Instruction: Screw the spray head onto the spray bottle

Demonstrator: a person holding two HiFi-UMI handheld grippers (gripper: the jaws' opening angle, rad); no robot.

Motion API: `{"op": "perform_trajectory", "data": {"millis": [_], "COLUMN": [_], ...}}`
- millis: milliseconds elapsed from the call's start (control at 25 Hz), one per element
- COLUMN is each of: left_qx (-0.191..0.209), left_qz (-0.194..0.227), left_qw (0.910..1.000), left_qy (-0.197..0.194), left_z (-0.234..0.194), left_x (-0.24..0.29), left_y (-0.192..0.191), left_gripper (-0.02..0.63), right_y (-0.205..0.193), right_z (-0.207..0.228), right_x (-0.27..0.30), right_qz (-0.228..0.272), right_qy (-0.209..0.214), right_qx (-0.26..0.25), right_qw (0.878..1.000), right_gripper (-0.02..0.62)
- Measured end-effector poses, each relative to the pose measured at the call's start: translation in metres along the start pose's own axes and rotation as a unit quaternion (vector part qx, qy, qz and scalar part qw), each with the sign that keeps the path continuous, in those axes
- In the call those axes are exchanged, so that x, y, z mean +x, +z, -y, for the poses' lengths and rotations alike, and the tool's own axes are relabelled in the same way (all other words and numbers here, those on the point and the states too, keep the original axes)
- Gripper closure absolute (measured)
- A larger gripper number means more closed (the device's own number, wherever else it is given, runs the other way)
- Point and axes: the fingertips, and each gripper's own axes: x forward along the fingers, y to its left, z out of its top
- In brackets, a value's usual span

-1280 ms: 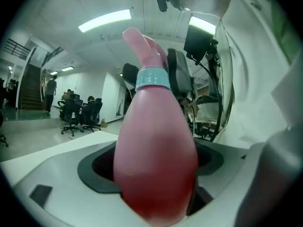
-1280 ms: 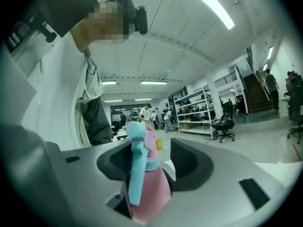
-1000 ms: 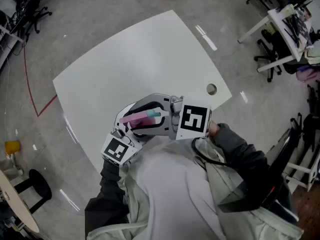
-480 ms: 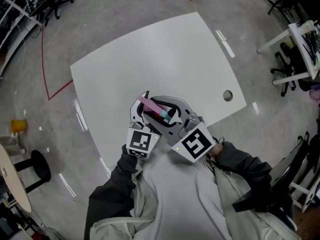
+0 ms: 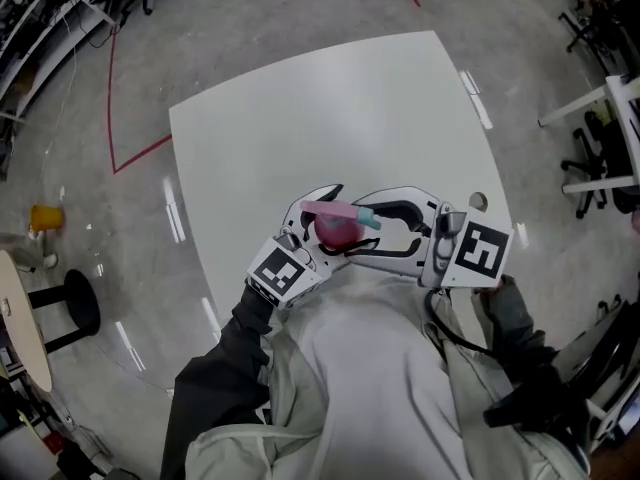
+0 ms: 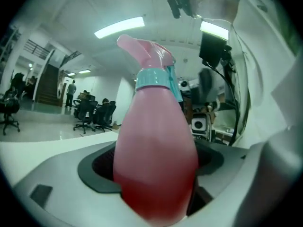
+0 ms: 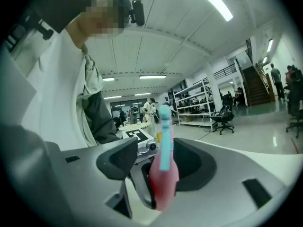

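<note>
Left gripper view shows the left gripper point(image 6: 156, 169) clenched on the spray bottle point(image 6: 156, 136). The pink body fills the gap between the two jaws, with a dark pad pressed against each flank. The bottle rises out beyond the jaw tips, leaning slightly. Its pink spray head point(image 6: 147, 53) sits on the neck above a teal collar point(image 6: 152, 78), well beyond the jaws. How tight the collar is, I cannot tell.

Right gripper view shows the right gripper point(image 7: 158, 167) released. Its jaws have just been opening, and the bottle's top end stands between them. The head's teal trigger point(image 7: 164, 136) faces the camera. The left-hand pad point(image 7: 118, 162) stands clear of the pink plastic, and the other pad sits just beside it without visible pressure.

Head view has the two grippers meeting tip to tip over the near edge of the white table point(image 5: 300, 118). The bottle lies roughly level between both pairs of jaws. The marker cube of the left gripper point(image 5: 280, 273) and that of the right point(image 5: 478, 253) sit behind their jaws, close to the person's body.
</note>
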Motion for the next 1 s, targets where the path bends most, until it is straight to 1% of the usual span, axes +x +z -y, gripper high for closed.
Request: {"op": "perform_trajectory", "data": {"millis": [80, 120, 160, 240, 280, 360, 400, 440, 480, 520, 600, 680, 800, 840, 920, 1000], "left_qx": [-0.023, -0.025, -0.024, -0.019, -0.016, -0.012, -0.012, -0.010, -0.005, 0.002, 0.015, 0.022, 0.027, 0.031, 0.039, 0.040], "left_qz": [0.015, 0.016, 0.014, 0.006, 0.002, -0.003, -0.005, -0.007, -0.010, -0.014, -0.022, -0.029, -0.040, -0.046, -0.062, -0.073], "left_qw": [0.9995, 0.9995, 0.9996, 0.9994, 0.9992, 0.9989, 0.9988, 0.9986, 0.9983, 0.9979, 0.9966, 0.9951, 0.9925, 0.9910, 0.9865, 0.9812], "left_qy": [0.013, 0.007, -0.005, -0.030, -0.037, -0.045, -0.048, -0.052, -0.057, -0.063, -0.078, -0.091, -0.112, -0.122, -0.147, -0.174], "left_z": [-0.007, -0.007, -0.005, -0.001, 0.001, 0.004, 0.006, 0.008, 0.010, 0.012, 0.019, 0.024, 0.031, 0.034, 0.043, 0.051], "left_x": [-0.002, -0.004, -0.005, -0.009, -0.011, -0.015, -0.017, -0.019, -0.021, -0.022, -0.020, -0.015, -0.014, -0.014, -0.011, -0.009], "left_y": [0.000, 0.000, 0.000, -0.001, -0.001, -0.001, -0.001, -0.002, -0.003, -0.004, -0.004, -0.004, -0.005, -0.006, -0.009, -0.008], "left_gripper": [0.170, 0.170, 0.170, 0.170, 0.170, 0.170, 0.170, 0.170, 0.170, 0.170, 0.170, 0.170, 0.170, 0.170, 0.170, 0.170], "right_y": [-0.003, -0.002, 0.002, 0.017, 0.024, 0.029, 0.027, 0.023, 0.016, 0.010, 0.002, 0.002, -0.001, -0.006, -0.016, -0.014], "right_z": [-0.008, -0.010, -0.009, 0.000, 0.008, 0.028, 0.038, 0.044, 0.046, 0.044, 0.031, 0.020, 0.012, 0.010, 0.005, 0.000], "right_x": [0.006, 0.007, 0.005, -0.009, -0.019, -0.037, -0.041, -0.040, -0.035, -0.027, -0.012, -0.003, 0.010, 0.012, 0.014, 0.015], "right_qz": [-0.007, 0.002, 0.019, 0.071, 0.094, 0.118, 0.115, 0.100, 0.080, 0.061, 0.040, 0.033, 0.003, -0.012, -0.033, -0.024], "right_qy": [-0.009, -0.011, -0.012, -0.009, -0.011, -0.033, -0.050, -0.063, -0.068, -0.061, -0.027, 0.001, 0.019, 0.026, 0.050, 0.074], "right_qx": [-0.010, 0.001, 0.021, 0.064, 0.071, 0.053, 0.037, 0.022, 0.010, 0.007, 0.017, 0.025, 0.022, 0.021, 0.024, 0.028], "right_qw": [1.000, 1.000, 1.000, 0.995, 0.993, 0.991, 0.991, 0.993, 0.994, 0.996, 0.999, 0.999, 1.000, 0.999, 0.998, 0.997], "right_gripper": [0.310, 0.299, 0.299, 0.301, 0.301, 0.315, 0.352, 0.402, 0.444, 0.451, 0.451, 0.451, 0.429, 0.402, 0.374, 0.374]}}
